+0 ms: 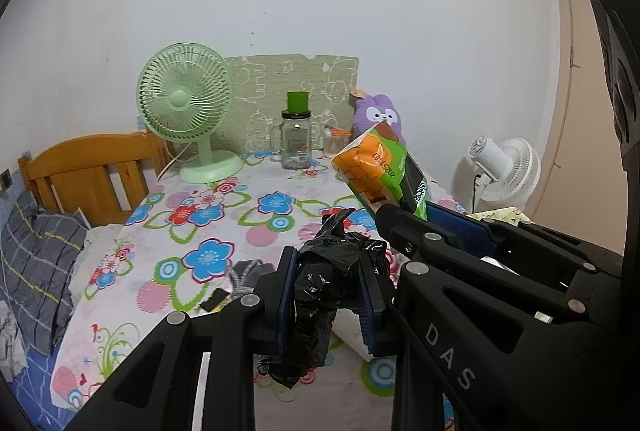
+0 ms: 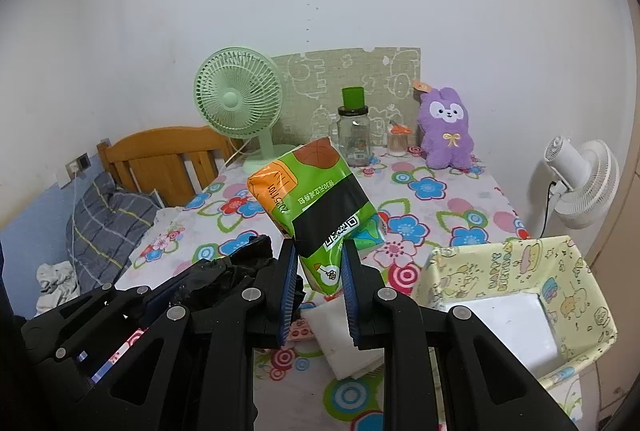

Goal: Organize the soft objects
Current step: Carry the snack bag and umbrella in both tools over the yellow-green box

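My left gripper (image 1: pixel 326 295) is shut on a crumpled black plastic bag (image 1: pixel 326 271), held above the flowered table (image 1: pixel 192 231). My right gripper (image 2: pixel 318 283) is shut on the lower end of a green and orange tissue pack (image 2: pixel 316 199), which tilts up and to the left. In the left wrist view that tissue pack (image 1: pixel 380 171) and the right gripper (image 1: pixel 404 215) show at the right. In the right wrist view the black bag (image 2: pixel 240 263) and the left gripper (image 2: pixel 168 295) show at the lower left. A purple plush toy (image 2: pixel 446 129) sits at the table's far right.
A yellow patterned box (image 2: pixel 560 271) stands open at the right, and a white folded cloth (image 2: pixel 344 335) lies beside it. A green fan (image 1: pixel 186 103), a glass jar with green lid (image 1: pixel 296 135) and a small jar (image 2: pixel 398 141) line the back. A white fan (image 2: pixel 576 179) and a wooden bed (image 1: pixel 88 175) flank the table.
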Demonstrator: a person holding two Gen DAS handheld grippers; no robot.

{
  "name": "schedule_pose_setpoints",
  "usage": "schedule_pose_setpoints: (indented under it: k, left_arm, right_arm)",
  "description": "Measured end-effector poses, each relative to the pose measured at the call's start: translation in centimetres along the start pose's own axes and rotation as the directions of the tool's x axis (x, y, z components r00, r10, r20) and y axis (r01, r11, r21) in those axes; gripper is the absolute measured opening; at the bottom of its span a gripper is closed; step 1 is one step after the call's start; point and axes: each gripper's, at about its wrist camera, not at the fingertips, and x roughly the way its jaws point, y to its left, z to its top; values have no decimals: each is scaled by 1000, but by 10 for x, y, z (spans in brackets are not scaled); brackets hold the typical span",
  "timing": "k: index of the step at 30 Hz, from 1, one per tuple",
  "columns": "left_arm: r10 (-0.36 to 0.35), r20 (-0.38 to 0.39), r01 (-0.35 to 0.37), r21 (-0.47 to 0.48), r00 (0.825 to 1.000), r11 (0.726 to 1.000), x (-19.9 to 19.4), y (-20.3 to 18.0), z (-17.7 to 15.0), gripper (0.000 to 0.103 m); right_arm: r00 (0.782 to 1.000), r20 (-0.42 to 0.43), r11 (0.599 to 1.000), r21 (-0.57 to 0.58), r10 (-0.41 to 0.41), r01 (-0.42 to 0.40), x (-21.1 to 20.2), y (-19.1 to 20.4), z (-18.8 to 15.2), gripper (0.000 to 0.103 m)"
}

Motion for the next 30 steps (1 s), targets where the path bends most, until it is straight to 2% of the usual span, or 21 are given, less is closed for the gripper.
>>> schedule_pose_setpoints:
  k: [30]
  left_arm:
    - [-163, -15, 163, 66, 987, 984, 33, -81, 10, 27]
  right_arm:
    - [992, 10, 990, 63, -130, 129, -20, -82, -2, 24]
